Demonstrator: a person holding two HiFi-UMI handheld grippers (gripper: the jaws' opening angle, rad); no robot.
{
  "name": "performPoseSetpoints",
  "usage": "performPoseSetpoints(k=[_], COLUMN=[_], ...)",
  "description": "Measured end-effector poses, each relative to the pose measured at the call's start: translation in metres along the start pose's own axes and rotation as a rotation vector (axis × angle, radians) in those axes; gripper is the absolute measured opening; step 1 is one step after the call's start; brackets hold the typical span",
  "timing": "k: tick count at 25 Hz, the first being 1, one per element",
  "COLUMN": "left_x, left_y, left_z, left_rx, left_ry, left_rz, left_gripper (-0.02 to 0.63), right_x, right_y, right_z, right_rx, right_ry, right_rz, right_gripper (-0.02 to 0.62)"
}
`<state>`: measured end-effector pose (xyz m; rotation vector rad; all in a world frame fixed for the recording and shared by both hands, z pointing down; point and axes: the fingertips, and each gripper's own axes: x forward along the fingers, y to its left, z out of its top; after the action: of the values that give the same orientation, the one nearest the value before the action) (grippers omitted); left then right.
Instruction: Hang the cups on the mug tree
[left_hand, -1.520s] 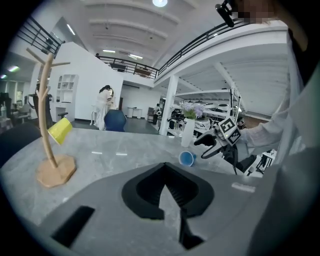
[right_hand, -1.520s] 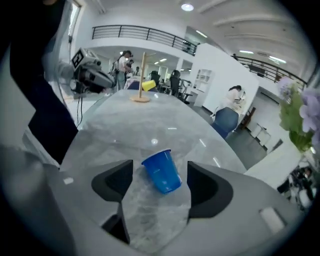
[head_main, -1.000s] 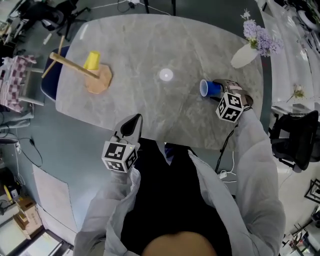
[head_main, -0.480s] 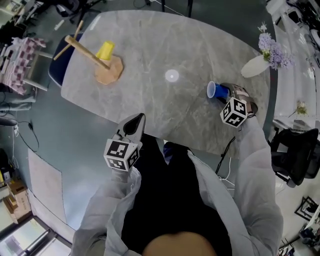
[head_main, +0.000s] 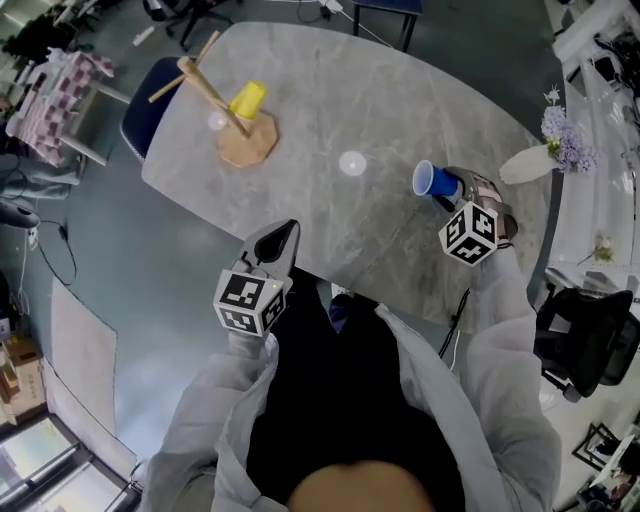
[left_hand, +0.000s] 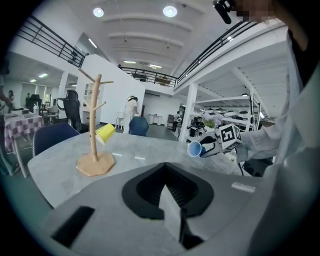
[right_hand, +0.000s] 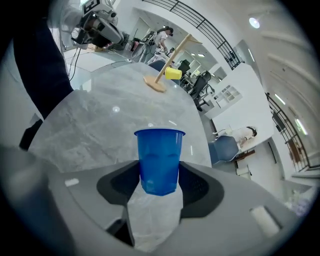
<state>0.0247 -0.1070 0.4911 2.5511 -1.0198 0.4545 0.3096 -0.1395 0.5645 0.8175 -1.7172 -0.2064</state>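
A wooden mug tree (head_main: 225, 105) stands at the table's far left, and a yellow cup (head_main: 247, 100) hangs on one of its pegs. The tree (left_hand: 94, 135) and yellow cup (left_hand: 105, 133) also show in the left gripper view. My right gripper (head_main: 452, 185) is over the table's right part, shut on a blue cup (head_main: 432, 182) by its bottom end, mouth pointing away from the gripper. In the right gripper view the blue cup (right_hand: 159, 157) sits between the pads. My left gripper (head_main: 280, 238) hovers at the table's near edge, shut and empty.
The grey marble table (head_main: 400, 100) has bare surface between the tree and the blue cup. A white vase with purple flowers (head_main: 530, 160) lies at the far right edge. A blue chair (head_main: 140, 110) stands behind the tree, a black chair (head_main: 590, 330) at right.
The head view has swung, so the table and tree sit lower and further right in the picture. The right gripper stays on the blue cup at about the same table spot. The left gripper barely moved.
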Motion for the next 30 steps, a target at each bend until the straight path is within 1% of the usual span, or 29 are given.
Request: performPoseSetpoints(k=[7, 10, 14, 23, 30], left_x=[-0.015, -0.021, -0.029, -0.034, -0.038], left_y=[0.038, 0.059, 0.089, 0.142, 0.180], left_z=[0.015, 0.020, 0.030, 0.050, 0.065], left_rx=[-0.023, -0.038, -0.062, -0.091, -0.105], left_ry=[-0.027, -0.041, -0.067, -0.105, -0.127], left_rz=[0.055, 0.082, 0.111, 0.144, 0.163], left_gripper=[0.006, 0.006, 0.006, 0.006, 0.006], right_x=[-0.011, -0.010, -0.007, -0.008, -0.016], right_y=[-0.026, -0.044, -0.069, -0.126, -0.168], right_z=[0.067, 0.097, 0.141, 0.219, 0.294], right_rx=[0.026, -0.007, -0.060, -0.136, -0.143], right_ry=[-0.058, -0.080, -0.116, -0.172, -0.281], right_rz=[-0.067, -0.102, -0.127, -0.204, -0.266], right_gripper=[0.256, 0.256, 0.256, 0.256, 0.255])
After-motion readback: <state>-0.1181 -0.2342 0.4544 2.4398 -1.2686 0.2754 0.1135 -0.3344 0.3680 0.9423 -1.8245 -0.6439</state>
